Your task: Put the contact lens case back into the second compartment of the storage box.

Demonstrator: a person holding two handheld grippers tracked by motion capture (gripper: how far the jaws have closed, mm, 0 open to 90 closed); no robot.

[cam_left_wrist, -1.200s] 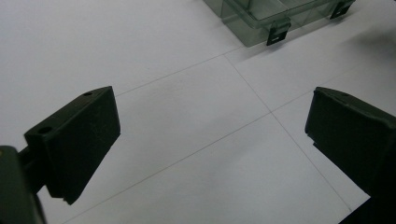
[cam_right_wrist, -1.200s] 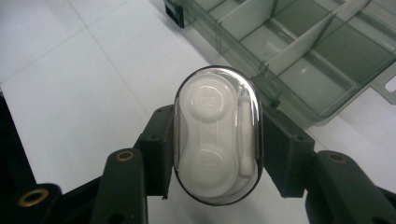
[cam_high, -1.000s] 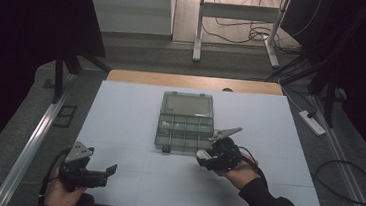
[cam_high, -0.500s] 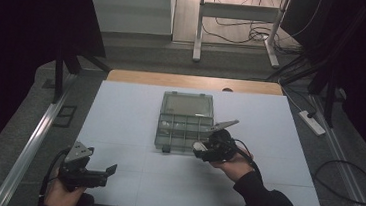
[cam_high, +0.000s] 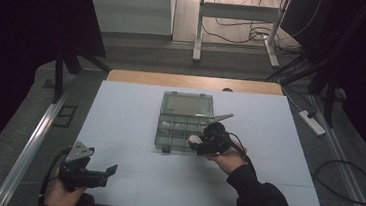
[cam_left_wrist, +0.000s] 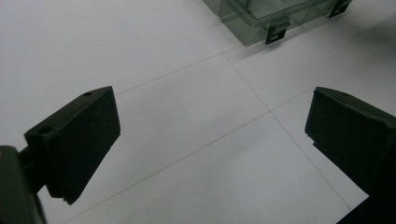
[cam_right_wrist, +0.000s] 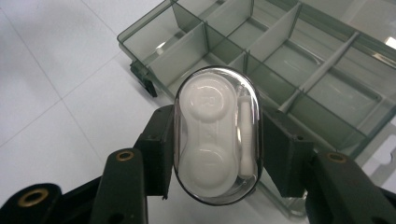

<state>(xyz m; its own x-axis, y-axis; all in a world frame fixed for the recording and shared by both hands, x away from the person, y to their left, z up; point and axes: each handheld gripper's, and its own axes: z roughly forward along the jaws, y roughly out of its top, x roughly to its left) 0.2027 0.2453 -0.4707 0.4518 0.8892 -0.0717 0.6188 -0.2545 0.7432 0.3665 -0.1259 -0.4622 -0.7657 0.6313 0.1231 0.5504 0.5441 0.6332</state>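
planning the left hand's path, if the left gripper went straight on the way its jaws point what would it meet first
Probably only bare white table at first: the left gripper is open and empty. Farther along that line sits the clear compartment box, its near corner and black latch likely the first thing met; depth is unclear.

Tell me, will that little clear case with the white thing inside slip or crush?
The clear case looks rigid, so probably no crushing. Its glossy, rounded sides could slip between the right hand-held gripper jaws. It seems light, being small and mostly hollow.

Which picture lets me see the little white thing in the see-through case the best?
The right gripper view: the clear oval case sits close up between the right gripper's jaws, its white insert plain. In the high view it is a tiny pale spot by the compartment box.
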